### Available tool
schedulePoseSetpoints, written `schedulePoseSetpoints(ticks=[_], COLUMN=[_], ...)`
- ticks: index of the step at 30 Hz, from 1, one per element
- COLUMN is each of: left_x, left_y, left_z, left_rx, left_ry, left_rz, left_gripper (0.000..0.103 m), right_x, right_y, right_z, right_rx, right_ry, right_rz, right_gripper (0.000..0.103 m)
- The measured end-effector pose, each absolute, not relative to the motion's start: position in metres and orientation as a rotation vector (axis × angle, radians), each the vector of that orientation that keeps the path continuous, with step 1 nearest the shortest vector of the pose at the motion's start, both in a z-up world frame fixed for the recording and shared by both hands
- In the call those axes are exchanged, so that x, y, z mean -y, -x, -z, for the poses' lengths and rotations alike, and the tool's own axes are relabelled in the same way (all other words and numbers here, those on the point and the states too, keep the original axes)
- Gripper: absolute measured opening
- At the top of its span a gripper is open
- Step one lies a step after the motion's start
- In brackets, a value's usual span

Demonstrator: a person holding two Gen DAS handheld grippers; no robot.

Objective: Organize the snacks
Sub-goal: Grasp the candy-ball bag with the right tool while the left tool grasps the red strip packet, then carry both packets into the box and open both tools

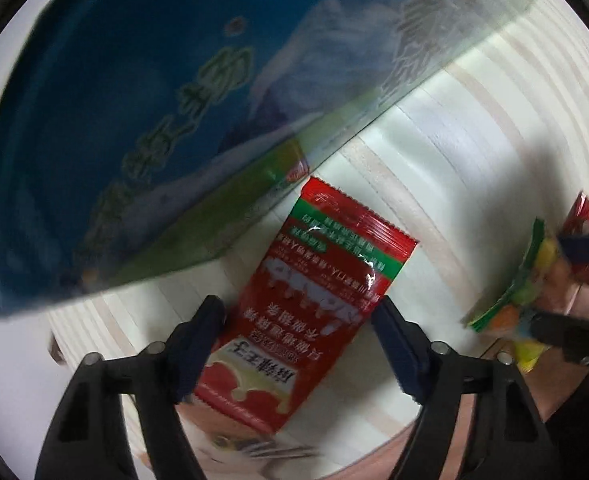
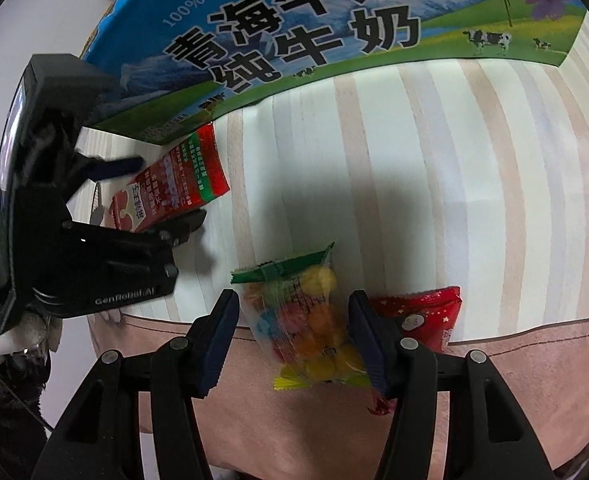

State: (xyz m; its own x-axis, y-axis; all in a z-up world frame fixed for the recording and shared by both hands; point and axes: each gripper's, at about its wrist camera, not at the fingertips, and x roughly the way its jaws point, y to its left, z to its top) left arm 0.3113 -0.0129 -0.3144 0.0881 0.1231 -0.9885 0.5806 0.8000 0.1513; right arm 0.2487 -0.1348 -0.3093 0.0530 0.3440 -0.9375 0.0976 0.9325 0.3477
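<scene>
Left gripper point(image 1: 298, 320): jaws apart, astride red packet point(image 1: 318, 280), just below milk box point(image 1: 142, 120)
Right gripper point(image 2: 294, 328): jaws apart, astride candy bag point(image 2: 306, 312); well below box

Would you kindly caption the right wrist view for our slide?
Right gripper, jaws open, straddles a candy bag beside a red packet, milk carton behind.

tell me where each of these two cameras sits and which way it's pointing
Left wrist: rides the left gripper, looking down its open fingers at the red snack packet beside the milk carton box.
Right wrist: rides the right gripper, open around the colorful candy bag; the left gripper shows at left.
Shared: red packet, candy bag, box, striped tabletop.
</scene>
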Motion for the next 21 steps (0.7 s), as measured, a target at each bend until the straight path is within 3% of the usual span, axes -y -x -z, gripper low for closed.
schedulePoseSetpoints(ticks=[16,21], left_x=[-0.081,-0.081], left_y=[-0.244,-0.226], left_z=[0.311,0.303], left_rx=[-1.6,-1.572], left_ry=[0.242,0.16], left_rz=[-0.094,-0.096], left_gripper=[0.073,0.073], right_x=[0.107,0.108], right_y=[-0.227,-0.214], right_z=[0.329,0.336], right_rx=[-1.536,-1.56], right_ry=[-0.171,-0.187], right_rz=[-0.229,-0.234], right_gripper=[0.06,0.057])
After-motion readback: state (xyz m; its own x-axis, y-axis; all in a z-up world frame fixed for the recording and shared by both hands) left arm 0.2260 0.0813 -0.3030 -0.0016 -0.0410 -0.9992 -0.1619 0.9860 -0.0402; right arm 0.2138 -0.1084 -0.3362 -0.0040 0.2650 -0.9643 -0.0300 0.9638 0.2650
